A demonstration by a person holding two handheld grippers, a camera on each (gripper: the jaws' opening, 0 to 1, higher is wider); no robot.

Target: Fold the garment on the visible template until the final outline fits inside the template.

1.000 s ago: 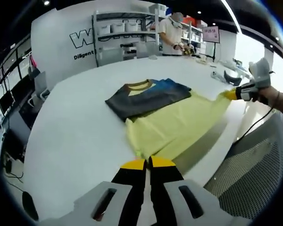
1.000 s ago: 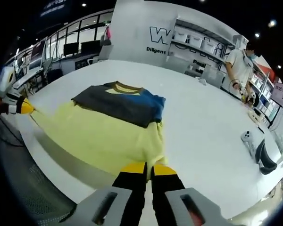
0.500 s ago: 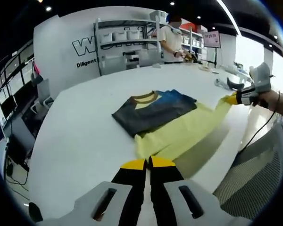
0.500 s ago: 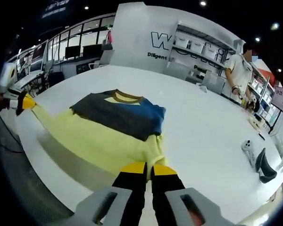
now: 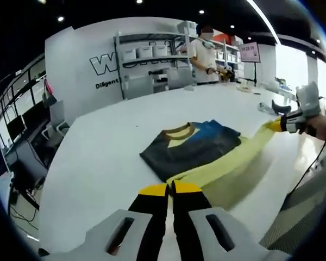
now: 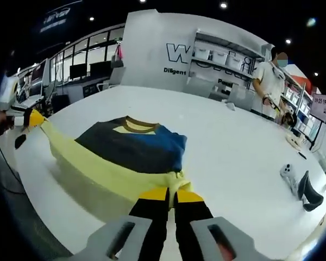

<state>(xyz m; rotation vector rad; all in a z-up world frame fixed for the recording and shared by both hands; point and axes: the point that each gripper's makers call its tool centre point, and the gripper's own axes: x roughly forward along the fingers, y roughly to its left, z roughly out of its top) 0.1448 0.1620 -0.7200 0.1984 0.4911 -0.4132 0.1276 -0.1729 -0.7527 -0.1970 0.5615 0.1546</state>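
Two corners of garment's (image 5: 204, 149) yellow hem pinched, lifted clear of white table (image 5: 98, 157); left gripper (image 5: 170, 189) jaws closed on one corner; right gripper (image 6: 170, 194) jaws closed on the other; dark and blue upper part lay flat on tabletop; person (image 6: 269, 76) stood by far shelves (image 5: 146, 51).

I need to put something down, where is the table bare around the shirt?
Bare white table lies left of the shirt in the left gripper view, and between the collar and far shelves. Crowded: the lifted yellow hem spans both grippers; a small device sits farther right.
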